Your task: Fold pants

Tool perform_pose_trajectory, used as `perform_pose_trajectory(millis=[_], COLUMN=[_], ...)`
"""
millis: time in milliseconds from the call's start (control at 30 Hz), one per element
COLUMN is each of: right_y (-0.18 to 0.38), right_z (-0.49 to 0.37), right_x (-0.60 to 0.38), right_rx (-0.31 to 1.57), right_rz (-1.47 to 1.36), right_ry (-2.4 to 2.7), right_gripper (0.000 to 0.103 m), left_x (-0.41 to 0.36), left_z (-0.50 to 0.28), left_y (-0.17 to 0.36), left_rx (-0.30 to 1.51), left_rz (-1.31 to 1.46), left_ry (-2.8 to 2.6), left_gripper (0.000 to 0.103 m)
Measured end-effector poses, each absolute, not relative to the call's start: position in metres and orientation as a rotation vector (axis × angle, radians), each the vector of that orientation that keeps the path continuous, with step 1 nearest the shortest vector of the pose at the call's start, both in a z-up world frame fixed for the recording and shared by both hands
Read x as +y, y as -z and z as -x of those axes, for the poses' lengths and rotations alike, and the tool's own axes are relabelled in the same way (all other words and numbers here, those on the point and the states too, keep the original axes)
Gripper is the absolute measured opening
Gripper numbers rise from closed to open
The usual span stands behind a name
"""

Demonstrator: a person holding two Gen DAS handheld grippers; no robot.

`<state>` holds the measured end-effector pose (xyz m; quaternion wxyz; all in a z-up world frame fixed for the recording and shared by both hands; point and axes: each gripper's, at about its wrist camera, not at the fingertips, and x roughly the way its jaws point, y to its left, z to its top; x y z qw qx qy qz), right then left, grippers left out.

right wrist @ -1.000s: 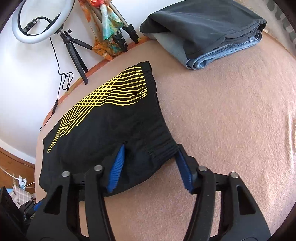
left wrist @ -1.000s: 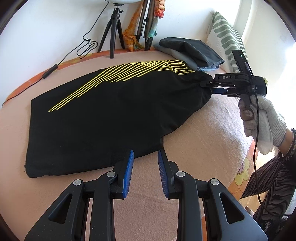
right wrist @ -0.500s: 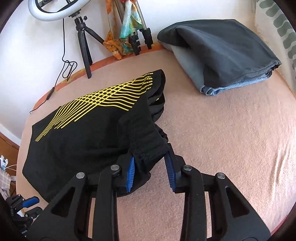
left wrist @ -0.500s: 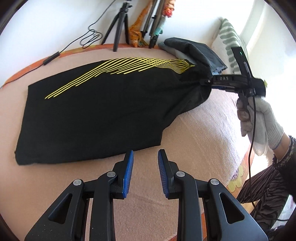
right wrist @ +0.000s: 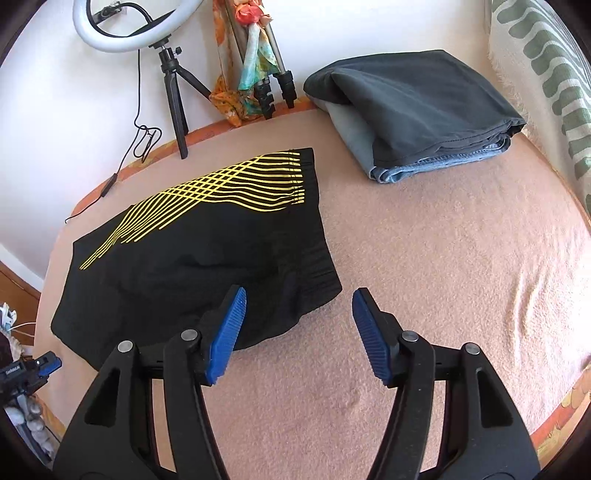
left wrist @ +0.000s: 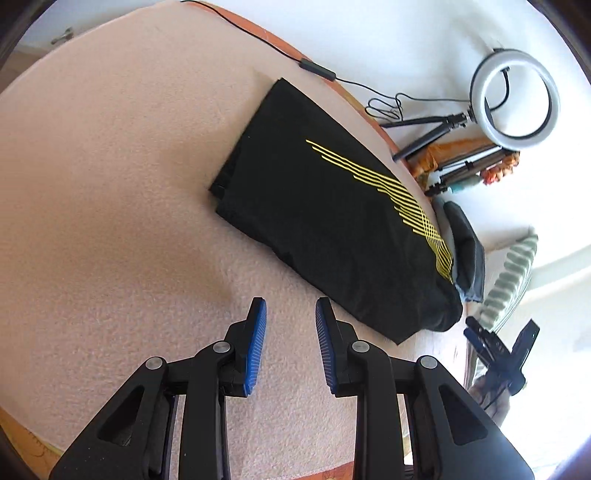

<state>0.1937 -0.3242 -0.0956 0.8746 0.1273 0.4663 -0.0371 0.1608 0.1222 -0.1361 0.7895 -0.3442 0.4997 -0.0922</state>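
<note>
On the bed [right wrist: 443, 258] | pants [right wrist: 207, 258] at 11 o'clock | left gripper [left wrist: 290, 345], right gripper [right wrist: 295, 332] both agape, empty | risk: one-layer pinch drags fold askew

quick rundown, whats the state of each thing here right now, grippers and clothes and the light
left gripper: open, empty, over bare blanket just short of the pants
right gripper: open wide, empty, at the pants' waistband corner
black pants: folded in half, lying flat, held by neither gripper
dark grey and denim stack: folded, piled beside the pillow
ring light: upright on its tripod; cannot tell if lit
blanket: spread flat
</note>
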Motion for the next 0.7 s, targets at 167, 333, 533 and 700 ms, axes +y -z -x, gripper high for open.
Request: perform_pose_trajectory(millis=[167,333,533,700], right_y=[0.078,0.071,0.063,0.06], right_z=[-0.183,-0.179,-0.175,-0.177], right_x=[-0.309,-0.297,-0.29,-0.282], right_rx=[0.929,0.918,0.913,0.914], right_rz=[-0.273,-0.279,-0.327,-0.37], right_ry=[0.028,-0.029,-0.089,-0.141], right_gripper=[0.063,0.063,0.063,0.063], left_x=[0.122,0.115,0.122,0.128], left_z=[-0.173,-0.183,-0.188,-0.194], left_y=[0.141,0.141,0.143,0.144], left_rx=[1.07,1.072,1.013,0.95], left_rz=[0.788,0.791,0.879,0.942], left_ry=[0.164,0.146,0.135,0.068], left_gripper=[0.025,0.025,0.039,0.043])
